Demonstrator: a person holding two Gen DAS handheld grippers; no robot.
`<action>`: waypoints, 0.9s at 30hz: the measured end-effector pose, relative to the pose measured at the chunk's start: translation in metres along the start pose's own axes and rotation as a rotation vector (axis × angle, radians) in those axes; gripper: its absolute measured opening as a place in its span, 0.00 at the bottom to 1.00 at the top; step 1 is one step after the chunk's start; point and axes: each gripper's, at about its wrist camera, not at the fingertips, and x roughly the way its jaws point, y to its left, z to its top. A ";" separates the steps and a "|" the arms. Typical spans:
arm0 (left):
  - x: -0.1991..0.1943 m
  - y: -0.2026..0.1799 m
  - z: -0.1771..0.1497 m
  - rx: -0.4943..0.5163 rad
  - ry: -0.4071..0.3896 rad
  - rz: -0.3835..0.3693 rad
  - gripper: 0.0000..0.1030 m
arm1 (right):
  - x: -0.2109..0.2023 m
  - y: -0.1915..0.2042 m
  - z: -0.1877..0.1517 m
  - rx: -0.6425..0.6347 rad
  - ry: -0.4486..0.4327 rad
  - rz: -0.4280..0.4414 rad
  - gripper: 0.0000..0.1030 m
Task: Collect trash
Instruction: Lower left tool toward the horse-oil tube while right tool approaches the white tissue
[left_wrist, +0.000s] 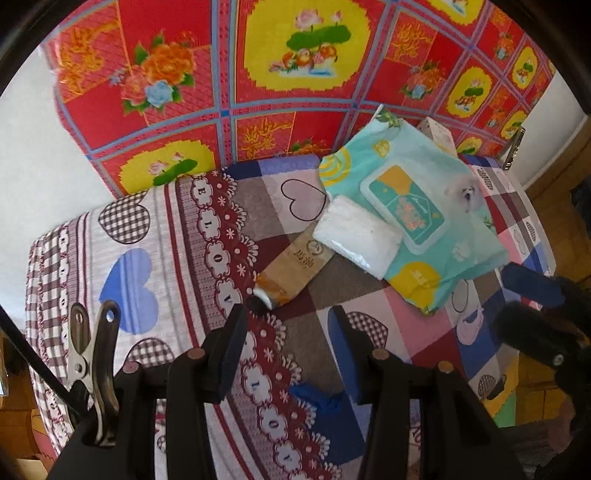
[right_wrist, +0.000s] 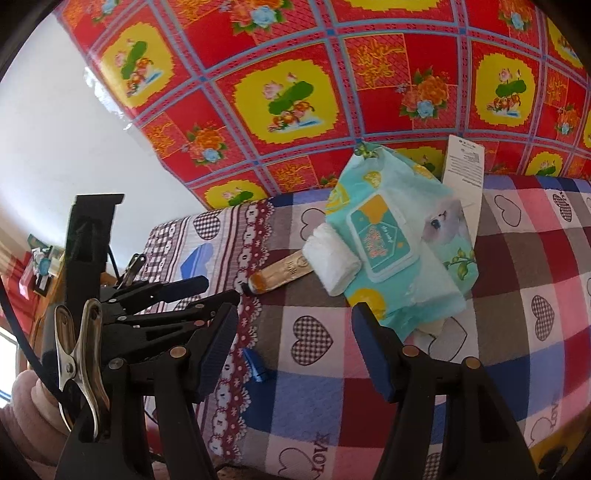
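I have both grippers hanging over a bed covered with a patchwork quilt (right_wrist: 517, 258) printed with hearts. The left gripper (left_wrist: 288, 317) stands with its jaws apart and nothing between them, its blue pads over the quilt's scalloped maroon border. The right gripper (right_wrist: 291, 325) is open too, wider, and empty; in the left wrist view I see its blue tip (left_wrist: 532, 284) at the right edge, just beside the lower corner of the wipes.

The trash lies ahead of both. A tan squeezed tube with a white neck and black cap (left_wrist: 291, 266) rests flat on the quilt, cap end toward my left gripper. Its far end is tucked under a small white tissue packet in clear plastic (left_wrist: 354, 236), which leans on a large turquoise pack of wet wipes with a rigid flip lid and a white puppy picture (left_wrist: 417, 206). Behind the wipes a white printed card (right_wrist: 463, 166) stands against a red and yellow floral cloth (right_wrist: 295, 74) on the wall. A small blue scrap (right_wrist: 255, 365) lies on the quilt near my right gripper.
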 end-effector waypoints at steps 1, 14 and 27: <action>0.004 0.000 0.002 0.001 0.007 -0.001 0.46 | 0.000 -0.002 0.000 0.002 0.001 0.000 0.64; 0.047 -0.011 0.024 0.092 0.089 -0.017 0.46 | 0.013 -0.027 0.012 0.036 0.031 -0.008 0.64; 0.085 -0.019 0.032 0.168 0.178 0.043 0.46 | 0.021 -0.035 0.016 0.049 0.047 0.009 0.64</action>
